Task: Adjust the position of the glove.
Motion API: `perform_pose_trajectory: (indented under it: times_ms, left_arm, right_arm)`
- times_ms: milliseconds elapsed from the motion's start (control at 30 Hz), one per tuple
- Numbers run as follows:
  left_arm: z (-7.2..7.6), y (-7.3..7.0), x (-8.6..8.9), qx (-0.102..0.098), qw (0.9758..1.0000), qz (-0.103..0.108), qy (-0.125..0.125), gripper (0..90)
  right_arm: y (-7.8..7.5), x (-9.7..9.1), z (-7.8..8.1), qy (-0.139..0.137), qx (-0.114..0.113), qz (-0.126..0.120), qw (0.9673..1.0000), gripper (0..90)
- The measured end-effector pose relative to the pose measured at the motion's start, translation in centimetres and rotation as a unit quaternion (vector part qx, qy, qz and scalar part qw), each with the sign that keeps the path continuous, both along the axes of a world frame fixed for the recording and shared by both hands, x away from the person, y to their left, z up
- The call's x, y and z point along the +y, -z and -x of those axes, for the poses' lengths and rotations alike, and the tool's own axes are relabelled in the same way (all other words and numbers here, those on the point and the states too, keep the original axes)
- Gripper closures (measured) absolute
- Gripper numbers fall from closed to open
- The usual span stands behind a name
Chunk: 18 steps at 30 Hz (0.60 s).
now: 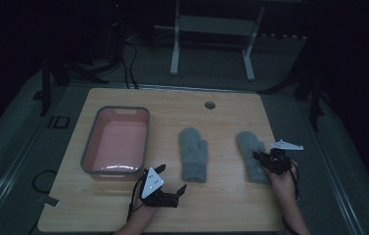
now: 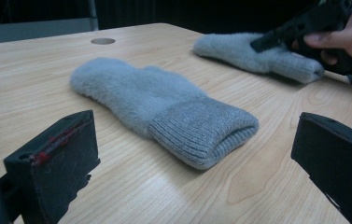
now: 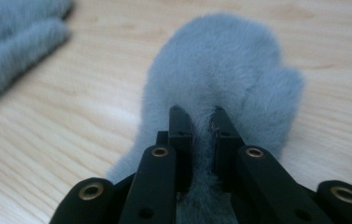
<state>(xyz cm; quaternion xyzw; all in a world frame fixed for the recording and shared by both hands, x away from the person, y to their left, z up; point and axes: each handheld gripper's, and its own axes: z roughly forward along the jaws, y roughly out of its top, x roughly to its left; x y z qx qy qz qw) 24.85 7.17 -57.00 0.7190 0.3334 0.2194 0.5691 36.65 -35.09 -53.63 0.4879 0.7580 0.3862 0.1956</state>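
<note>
1. A dim room, seen from above: a pale wooden worktop (image 1: 172, 210) with a person's forearms coming in from its near edge, a two-jaw gripper in each hand.
2. Two grey fleece mittens lie flat on the worktop, cuffs toward the person. The middle mitten (image 1: 193, 154) lies near the centre; the right mitten (image 1: 251, 154) lies beside it, a clear gap between them.
3. A pink tub with a grey rim (image 1: 116, 142) stands at the left of the worktop, apart from both mittens. Nothing can be seen inside it.
4. The right gripper (image 3: 204, 116) is down on the right mitten. In the right gripper view its jaws stand almost together, with a ridge of fleece pinched between them at about the middle of the mitten, below the thumb. They look clamped on the fabric.
5. The left gripper (image 1: 170, 188) rests low near the front edge, between the tub and the middle mitten. In the left gripper view its jaws stand wide apart, holding nothing, and face the ribbed cuff of the middle mitten.
6. Step in hand, as a judgement: the right mitten has just been gripped and is not yet off the worktop; the middle mitten is untouched.
7. Next move, as a judgement: probably a lift of the right mitten and a carry leftward to the tub. The pinch holds only a fold of soft fleece, so the lift calls for a slow rise, with the hanging mitten clearing the middle mitten and the tub rim.
</note>
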Motion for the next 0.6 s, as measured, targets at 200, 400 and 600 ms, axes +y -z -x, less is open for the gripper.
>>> perform_pose_trajectory:
  times_ms: [200,400,600]
  left_arm:
    - [0.0,0.0,0.0,0.0,1.0,0.0,0.0,1.0]
    - [0.0,0.0,0.0,-0.002,1.0,0.0,0.001,1.0]
    - [0.1,0.0,0.0,-0.004,1.0,0.0,0.002,1.0]
  right_arm:
    - [-2.7,1.7,0.6,0.023,-0.018,-0.013,0.9995,82.7]
    - [-5.3,3.9,0.9,0.016,-0.042,-0.028,0.9986,82.6]
    - [-6.8,6.7,0.5,0.022,-0.049,-0.031,0.9981,82.6]
